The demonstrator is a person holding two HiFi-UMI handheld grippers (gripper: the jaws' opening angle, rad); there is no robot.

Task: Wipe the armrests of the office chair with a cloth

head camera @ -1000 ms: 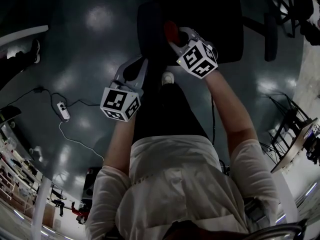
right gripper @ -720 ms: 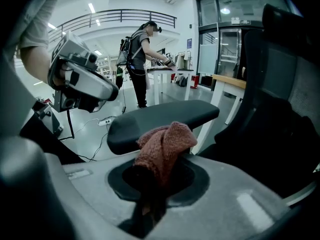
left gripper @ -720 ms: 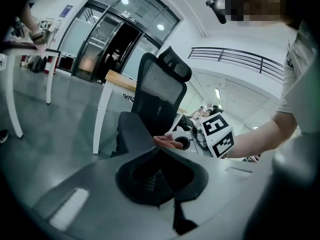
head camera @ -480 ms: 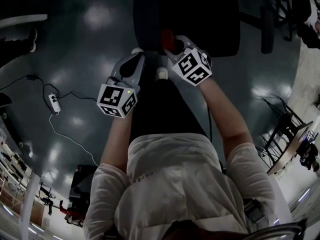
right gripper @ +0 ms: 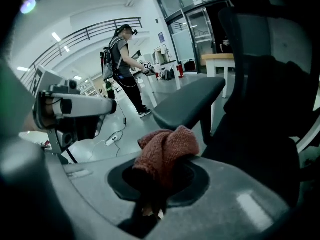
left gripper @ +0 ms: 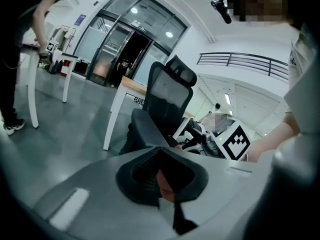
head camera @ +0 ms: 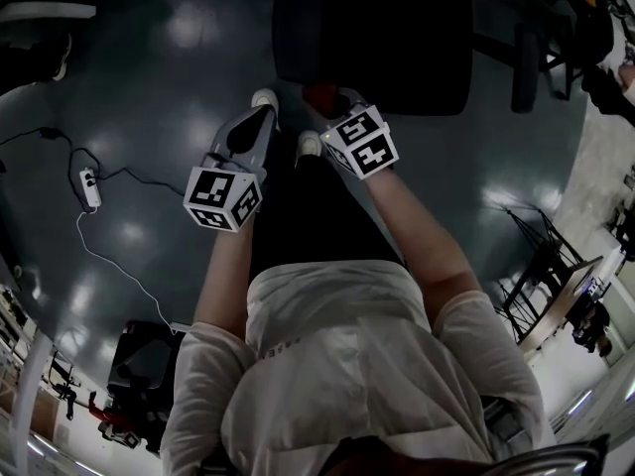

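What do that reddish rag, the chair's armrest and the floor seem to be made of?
The rag, pinched in the right gripper, looks like knitted or terry fabric: nubby looped texture, soft folds. The armrest seems moulded plastic or firm foam: matt dark grey, smooth. The floor looks like coated concrete or vinyl: glossy, mirroring ceiling lights.

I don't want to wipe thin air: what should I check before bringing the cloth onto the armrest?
1. Cloth clamped in right gripper: ok.
2. Armrest in sight ahead of the cloth: ok.
3. Cloth touching armrest: not ok, they are apart.
4. Left gripper off the armrest: ok, jaws together.
5. Other person well back from the chair: ok.
6. Dirt on the armrest: cannot tell.
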